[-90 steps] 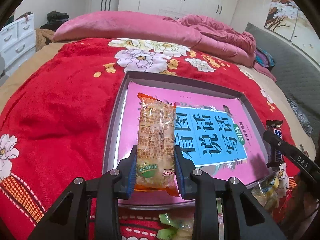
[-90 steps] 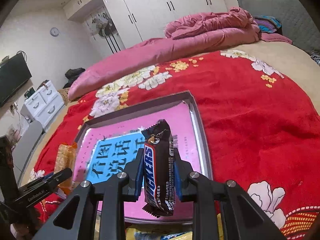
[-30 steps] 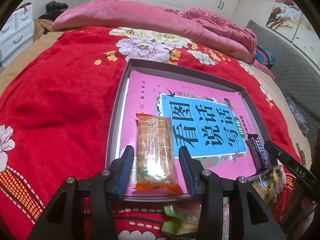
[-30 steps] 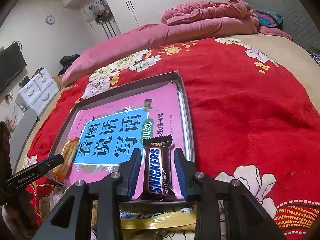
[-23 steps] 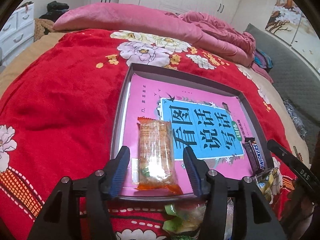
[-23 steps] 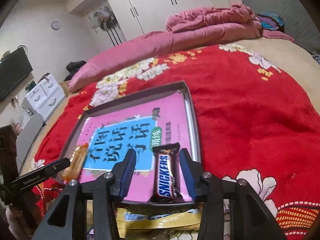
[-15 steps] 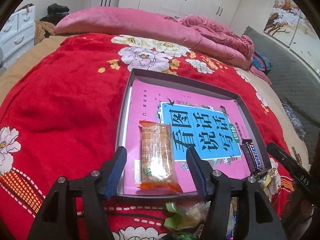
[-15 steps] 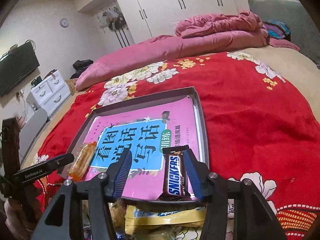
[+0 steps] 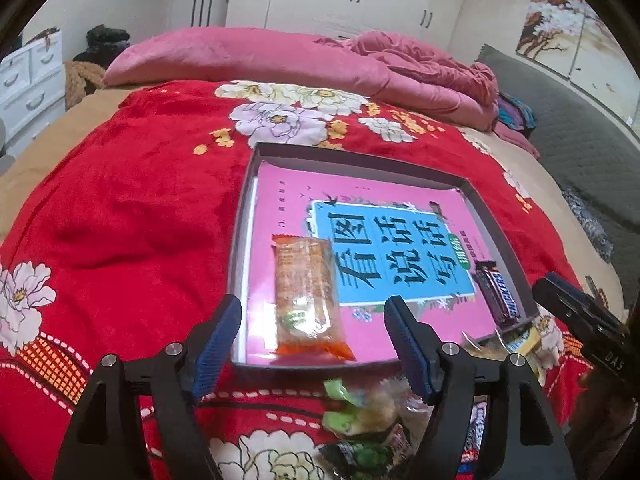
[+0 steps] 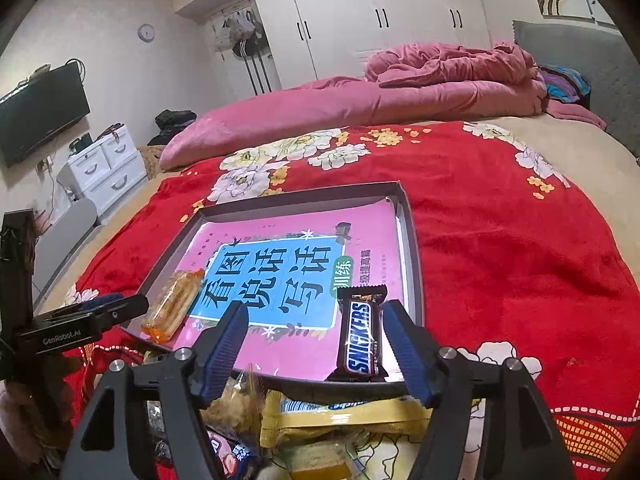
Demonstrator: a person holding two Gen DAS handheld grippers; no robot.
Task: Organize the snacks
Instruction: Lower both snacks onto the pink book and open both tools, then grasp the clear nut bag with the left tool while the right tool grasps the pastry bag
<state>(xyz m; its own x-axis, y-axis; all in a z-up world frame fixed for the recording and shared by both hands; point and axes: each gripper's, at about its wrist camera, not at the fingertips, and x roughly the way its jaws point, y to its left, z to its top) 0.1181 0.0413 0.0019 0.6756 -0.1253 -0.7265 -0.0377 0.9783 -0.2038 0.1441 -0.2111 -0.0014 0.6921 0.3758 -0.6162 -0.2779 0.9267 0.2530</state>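
A shallow grey tray (image 9: 498,236) (image 10: 412,248) lined with a pink and blue book lies on the red blanket. An orange-wrapped biscuit pack (image 9: 306,296) (image 10: 174,304) lies in the tray's near left part. A Snickers bar (image 10: 362,336) (image 9: 498,292) lies in its near right part. My left gripper (image 9: 314,340) is open and empty, just short of the biscuit pack. My right gripper (image 10: 314,344) is open and empty; its right finger is beside the Snickers bar. A heap of loose snack packets (image 9: 368,412) (image 10: 332,416) lies in front of the tray.
The bed carries a red floral blanket (image 9: 128,208) and a pink quilt (image 10: 360,100) at the far side. A white drawer unit (image 10: 104,164) and a TV (image 10: 40,112) stand at the left. Wardrobes line the back wall.
Both grippers have let go of their snacks, opened wide and drawn back. The biscuit pack and the Snickers bar now lie in the tray.
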